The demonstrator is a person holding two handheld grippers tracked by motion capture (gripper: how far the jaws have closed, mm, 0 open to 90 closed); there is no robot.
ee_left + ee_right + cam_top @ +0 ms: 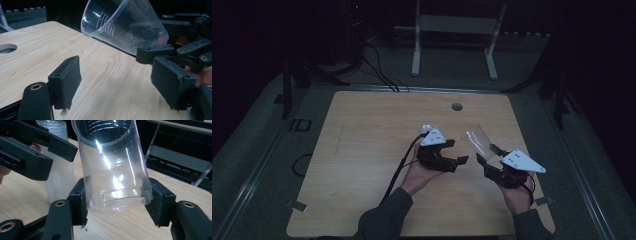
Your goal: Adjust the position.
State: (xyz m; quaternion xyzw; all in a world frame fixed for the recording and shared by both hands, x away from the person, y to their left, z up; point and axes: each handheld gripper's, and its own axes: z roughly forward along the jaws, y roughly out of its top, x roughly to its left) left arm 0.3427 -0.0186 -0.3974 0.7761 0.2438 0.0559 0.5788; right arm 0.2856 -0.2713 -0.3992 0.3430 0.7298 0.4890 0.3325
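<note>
At centre-right of the high view, the right gripper (490, 156) pinches a clear cup (476, 139) by its base, tilted above the table (362, 150). The left gripper (453, 151) gapes empty (nearby). Thin plastic could buckle or slip

L forearm came in from bottom, sleeve dark, left hand (416, 175) palm-up under left gripper (458, 151). That claw lay tipped on its side, tips aimed toward R claw; jaws apart, pads (67, 81) bare, nothing btwn them. Grey plate sat on its far side, cable trailed back along forearm. Right hand (518, 195) gripped right gripper (487, 152) from behind, wrist straight, tips pointing up-left away from the person. Its jaws were clamped on a load, pads (79, 203) pressing both sides. Claws near, not touching.
</note>
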